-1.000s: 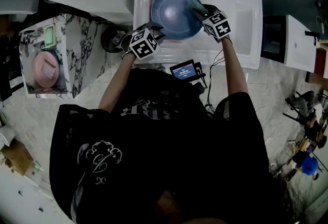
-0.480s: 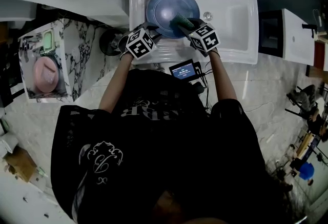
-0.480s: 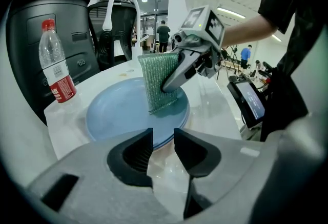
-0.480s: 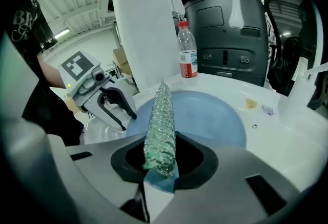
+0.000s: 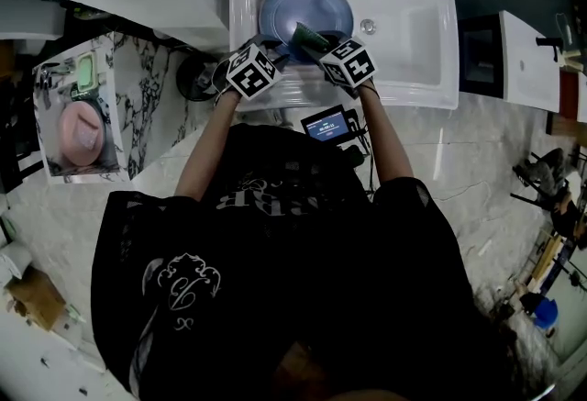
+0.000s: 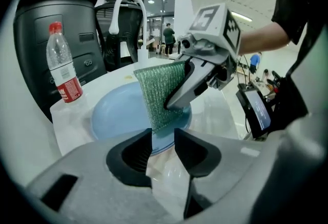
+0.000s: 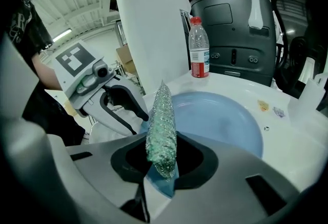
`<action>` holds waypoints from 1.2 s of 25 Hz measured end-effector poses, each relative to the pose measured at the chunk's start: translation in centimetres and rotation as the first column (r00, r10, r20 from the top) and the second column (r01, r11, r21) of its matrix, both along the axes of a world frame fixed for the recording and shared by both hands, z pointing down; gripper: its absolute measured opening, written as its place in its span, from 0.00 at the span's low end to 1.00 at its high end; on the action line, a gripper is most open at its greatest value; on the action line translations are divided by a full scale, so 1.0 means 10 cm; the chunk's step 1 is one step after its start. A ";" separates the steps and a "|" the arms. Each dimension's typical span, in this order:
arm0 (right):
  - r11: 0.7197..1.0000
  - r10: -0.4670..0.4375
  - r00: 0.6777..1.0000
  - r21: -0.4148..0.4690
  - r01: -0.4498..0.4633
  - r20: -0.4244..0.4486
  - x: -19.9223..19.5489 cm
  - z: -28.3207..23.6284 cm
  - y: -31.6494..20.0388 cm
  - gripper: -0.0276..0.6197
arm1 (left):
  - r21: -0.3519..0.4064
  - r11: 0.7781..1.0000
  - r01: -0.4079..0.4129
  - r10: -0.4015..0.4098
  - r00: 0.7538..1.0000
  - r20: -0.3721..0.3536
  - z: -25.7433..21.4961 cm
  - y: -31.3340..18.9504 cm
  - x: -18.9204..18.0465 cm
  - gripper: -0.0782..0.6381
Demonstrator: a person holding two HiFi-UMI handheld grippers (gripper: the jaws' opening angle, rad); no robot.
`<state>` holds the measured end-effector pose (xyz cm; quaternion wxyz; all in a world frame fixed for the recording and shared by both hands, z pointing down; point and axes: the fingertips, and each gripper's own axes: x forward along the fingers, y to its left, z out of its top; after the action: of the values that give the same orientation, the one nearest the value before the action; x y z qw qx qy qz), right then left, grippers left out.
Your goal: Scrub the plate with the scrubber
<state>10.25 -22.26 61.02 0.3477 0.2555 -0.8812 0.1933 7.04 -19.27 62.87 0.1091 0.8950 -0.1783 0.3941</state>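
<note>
Sliding left and back toward the person since a second ago, the right gripper is now working over the near part of the plate instead of its right side, and is sitting close beside the left gripper. Its fingers are pinching the green mesh scrubber, which is standing edge-on between them and leaning out over the blue plate; in the left gripper view the scrubber's lower edge is hanging down against the plate's face. The left gripper's fingers are drawn nearly together and are gripping the plate's near rim, with only a thin gap showing between them. The plate is lying in the left basin of the white sink, filling most of it. A clear bottle with a red cap and red label is standing upright on the sink's far left corner, just beyond the plate, and a white arched faucet is rising behind it at the sink's far edge.
</note>
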 end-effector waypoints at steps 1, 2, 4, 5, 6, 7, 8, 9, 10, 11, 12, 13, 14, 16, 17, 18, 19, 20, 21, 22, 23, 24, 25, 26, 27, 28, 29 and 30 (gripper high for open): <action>1.000 0.010 1.000 0.004 -0.010 0.009 0.00 -0.02 -0.01 0.18 | 0.000 1.000 0.019 -0.019 0.999 -0.030 -0.05 0.00 0.01 0.29; 1.000 0.021 1.000 0.012 -0.021 0.015 0.00 -0.06 -0.02 0.18 | -0.004 0.999 0.037 -0.037 0.997 -0.061 -0.11 0.01 0.01 0.29; 0.998 0.050 0.998 0.034 -0.052 0.034 0.02 -0.17 -0.03 0.18 | -0.005 0.998 0.065 -0.065 0.992 -0.107 -0.23 0.02 -0.02 0.29; 0.997 0.069 0.996 0.044 -0.071 0.052 0.02 -0.24 -0.03 0.18 | -0.001 0.997 0.079 -0.078 0.989 -0.125 -0.29 0.03 -0.04 0.29; 0.994 0.088 0.993 0.052 -0.092 0.074 0.03 -0.33 -0.02 0.18 | 0.006 0.996 0.094 -0.092 0.985 -0.143 -0.37 0.03 -0.06 0.29; 0.991 0.109 0.989 0.060 -0.115 0.099 0.03 -0.42 0.00 0.18 | 0.014 0.994 0.110 -0.106 0.981 -0.165 -0.47 0.02 -0.08 0.29; 0.988 0.132 0.983 0.069 -0.141 0.125 0.04 -0.53 0.02 0.18 | 0.022 0.992 0.125 -0.119 0.974 -0.191 -0.57 0.02 -0.09 0.29; 0.982 0.155 0.976 0.080 -0.169 0.152 0.06 -0.65 0.06 0.18 | 0.031 0.990 0.138 -0.128 0.967 -0.221 -0.68 0.03 -0.09 0.29; 0.976 0.180 0.967 0.092 -0.199 0.183 0.09 -0.77 0.11 0.18 | 0.039 0.988 0.148 -0.134 0.959 -0.250 -0.79 0.05 -0.09 0.29; 0.968 0.205 0.955 0.102 -0.231 0.216 0.11 -0.90 0.17 0.18 | 0.048 0.987 0.156 -0.137 0.951 -0.276 -0.90 0.07 -0.08 0.29; 0.958 0.232 0.940 0.108 -0.265 0.250 0.14 -1.01 0.24 0.18 | 0.057 0.985 0.162 -0.138 0.945 -0.298 -1.01 0.11 -0.07 0.29; 0.948 0.257 0.925 0.112 -0.297 0.282 0.16 -1.11 0.31 0.18 | 0.066 0.984 0.166 -0.137 0.939 -0.316 -1.10 0.16 -0.07 0.29; 0.938 0.280 0.909 0.113 -0.327 0.309 0.19 -1.20 0.39 0.18 | 0.075 0.983 0.168 -0.135 0.934 -0.331 -1.19 0.20 -0.07 0.29; 0.921 0.314 0.883 0.115 -0.373 0.348 0.22 -1.33 0.55 0.18 | 0.091 0.981 0.170 -0.128 0.926 -0.357 -1.35 0.30 -0.07 0.29; 0.915 0.324 0.874 0.116 -0.388 0.362 0.23 -1.37 0.64 0.18 | 0.097 0.980 0.171 -0.124 0.921 -0.370 -1.42 0.36 -0.07 0.29; 0.910 0.330 0.867 0.118 -0.397 0.373 0.24 -1.41 0.72 0.18 | 0.101 0.980 0.174 -0.123 0.915 -0.384 -1.48 0.42 -0.07 0.29; 0.908 0.332 0.863 0.121 -0.402 0.382 0.25 -1.44 0.81 0.18 | 0.103 0.979 0.178 -0.123 0.909 -0.399 -1.55 0.48 -0.06 0.29; 0.906 0.331 0.860 0.125 -0.405 0.388 0.26 -1.47 0.90 0.18 | 0.102 0.978 0.184 -0.126 0.902 -0.412 -1.61 0.55 -0.05 0.29; 0.903 0.331 0.858 0.131 -0.408 0.392 0.27 -1.50 0.98 0.18 | 0.103 0.977 0.189 -0.129 0.897 -0.422 -1.67 0.62 -0.04 0.29; 0.901 0.331 0.856 0.137 -0.412 0.396 0.29 -1.52 1.06 0.18 | 0.106 0.976 0.193 -0.130 0.895 -0.427 -1.71 0.69 -0.02 0.29; 0.898 0.332 0.854 0.142 -0.416 0.401 0.30 -1.54 1.13 0.18 | 0.113 0.975 0.194 -0.128 0.894 -0.429 -1.74 0.76 -0.01 0.29; 0.896 0.334 0.850 0.145 -0.421 0.408 0.31 -1.55 1.21 0.18 | 0.121 0.974 0.193 -0.124 0.895 -0.428 -1.76 0.83 0.00 0.29; 0.893 0.335 0.845 0.144 -0.426 0.417 0.32 -1.56 1.29 0.18 | 0.129 0.973 0.192 -0.120 0.896 -0.427 -1.78 0.91 0.01 0.29; 0.892 0.338 0.839 0.139 -0.430 0.426 0.32 -1.56 1.37 0.18 | 0.134 0.972 0.192 -0.118 0.896 -0.428 -1.80 0.98 0.02 0.29; 0.891 0.342 0.834 0.133 -0.434 0.433 0.32 -1.55 1.46 0.18 | 0.134 0.972 0.195 -0.120 0.893 -0.433 -1.82 1.06 0.04 0.29; 0.891 0.346 0.830 0.125 -0.437 0.437 0.33 -1.53 1.54 0.18 | 0.131 0.971 0.201 -0.124 0.890 -0.439 -1.84 1.13 0.05 0.29; 0.890 0.352 0.828 0.117 -0.440 0.437 0.34 -1.50 1.62 0.18 | 0.127 0.970 0.208 -0.131 0.885 -0.446 -1.86 1.20 0.07 0.29; 0.891 0.357 0.827 0.109 -0.441 0.434 0.35 -1.47 1.68 0.18 | 0.123 0.969 0.216 -0.139 0.881 -0.451 -1.87 1.27 0.09 0.29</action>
<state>13.72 -5.45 46.29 0.0824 0.4238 -0.8751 0.2185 7.91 -6.60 44.16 0.1059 0.9465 -0.2633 0.1538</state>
